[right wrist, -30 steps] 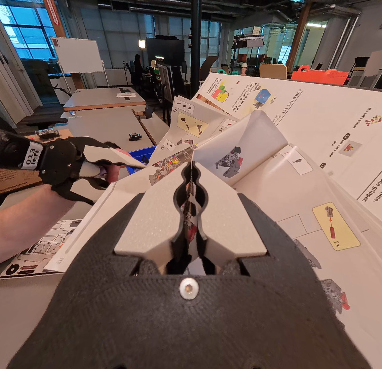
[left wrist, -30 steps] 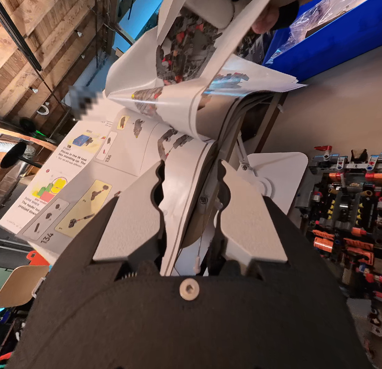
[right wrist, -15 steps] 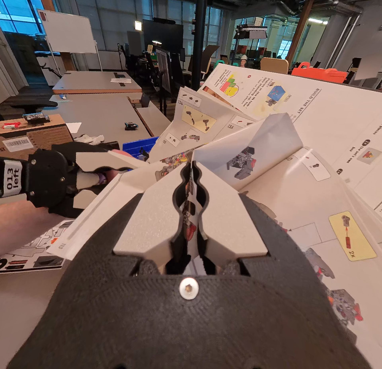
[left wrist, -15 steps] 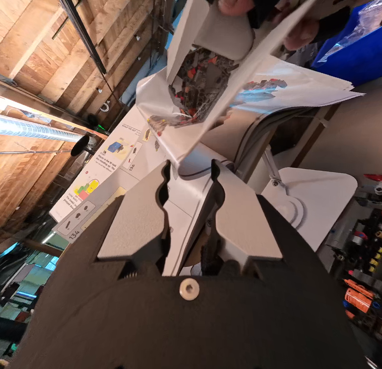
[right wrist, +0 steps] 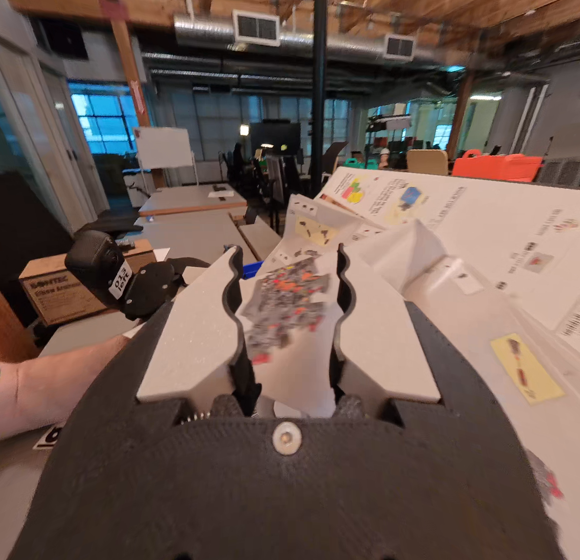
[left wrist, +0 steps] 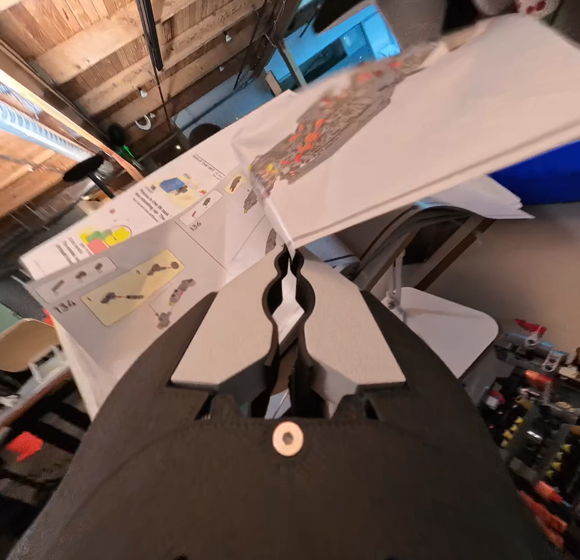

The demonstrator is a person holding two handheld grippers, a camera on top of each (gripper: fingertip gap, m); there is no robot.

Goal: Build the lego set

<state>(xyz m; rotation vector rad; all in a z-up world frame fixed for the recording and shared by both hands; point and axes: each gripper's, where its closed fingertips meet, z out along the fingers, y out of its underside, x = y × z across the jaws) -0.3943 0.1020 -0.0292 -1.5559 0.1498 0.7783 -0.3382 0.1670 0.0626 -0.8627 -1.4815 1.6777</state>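
The instruction booklet (left wrist: 408, 156) stands open on a white stand (left wrist: 439, 331). In the left wrist view my left gripper (left wrist: 290, 257) is shut on the lower edge of a lifted booklet page that bears a picture of the model. In the right wrist view my right gripper (right wrist: 290, 253) is open. That same page (right wrist: 288, 300) lies loose between its fingers (right wrist: 201, 319), and the pads do not press it. The left gripper's body (right wrist: 135, 287) shows at the left of that view, its fingertips hidden. The partly built lego model (left wrist: 533, 425) stands at the lower right.
A large white instruction sheet (right wrist: 470, 218) stands behind the booklet. A blue bin (left wrist: 539, 178) sits behind the pages. A cardboard box (right wrist: 62, 291) and grey tables (right wrist: 188, 231) are at the left. A person's forearm (right wrist: 47, 385) reaches in from the left. About 12 cm separates my left fingertips from my right.
My left gripper closed on the page's edge. My right gripper, which was shut on that page, opened and let it go. The page has swung over towards the right.
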